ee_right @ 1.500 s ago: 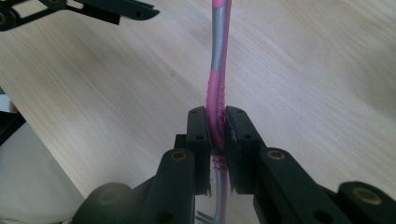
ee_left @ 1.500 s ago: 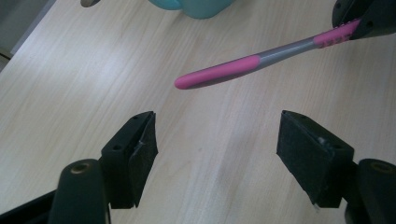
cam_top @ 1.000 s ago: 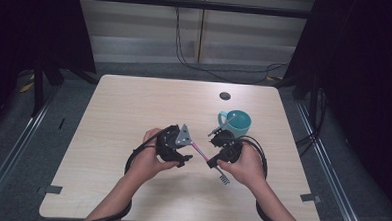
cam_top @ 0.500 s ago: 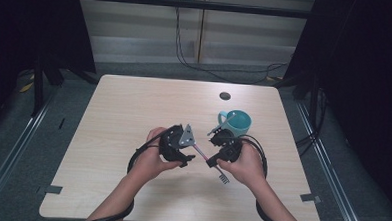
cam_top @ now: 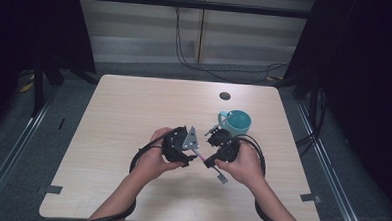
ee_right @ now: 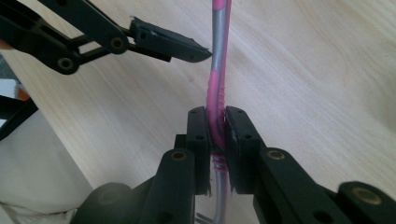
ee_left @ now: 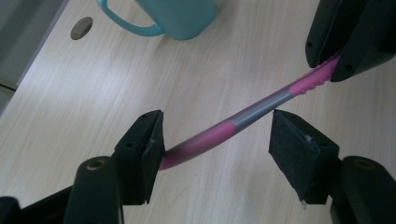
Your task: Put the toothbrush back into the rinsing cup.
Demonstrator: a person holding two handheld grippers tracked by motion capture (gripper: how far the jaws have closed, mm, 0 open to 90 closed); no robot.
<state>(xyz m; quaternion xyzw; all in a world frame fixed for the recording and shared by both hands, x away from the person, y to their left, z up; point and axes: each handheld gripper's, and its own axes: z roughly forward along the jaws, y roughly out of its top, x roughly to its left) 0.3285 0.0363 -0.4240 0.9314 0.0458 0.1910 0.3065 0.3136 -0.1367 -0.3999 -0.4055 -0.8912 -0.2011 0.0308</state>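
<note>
Near the middle of the high view, above the wooden surface (cam_top: pixel 123 117), the right hand-held gripper (ee_right: pixel 216 126) squeezes a pink and grey toothbrush (ee_left: pixel 243 119) tight. The left hand-held gripper (ee_left: pixel 217 140) is open, with the handle between its jaws. A teal mug (cam_top: pixel 236 122) stands just right of centre. No writing can be read.
</note>
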